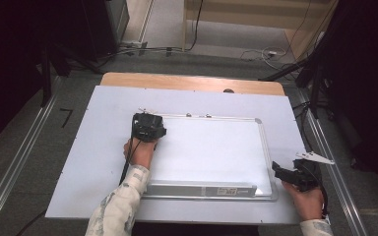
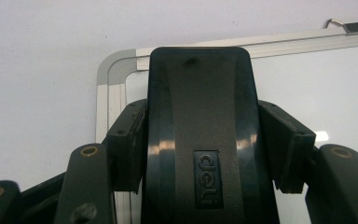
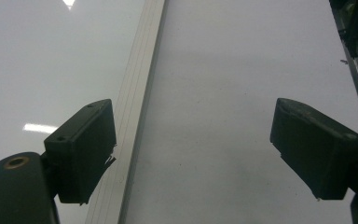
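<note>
The whiteboard lies flat on the pale table cover, its pen tray toward the person, so the whole writing surface is within reach from the near edge. The left gripper sits over the board's far left corner, and in the left gripper view its jaws are closed on the flanks of a black board eraser — pads pressed against both sides, the moulded brand mark facing the camera. Gripping across the narrow width appears intended to keep the eraser's long body in line with the gripper, so that its underside can meet the board squarely; whether that underside touches the surface cannot be told from these pictures. The rounded frame corner lies just beyond the eraser's tip, a likely starting point for wiping across the panel. The right gripper rests off the board's near right corner, jaws standing wide apart with nothing between them; in the right gripper view the aluminium frame edge runs past its left pad. This position probably keeps the free hand clear of the wiping path — and close enough to steady the frame if it slides.
</note>
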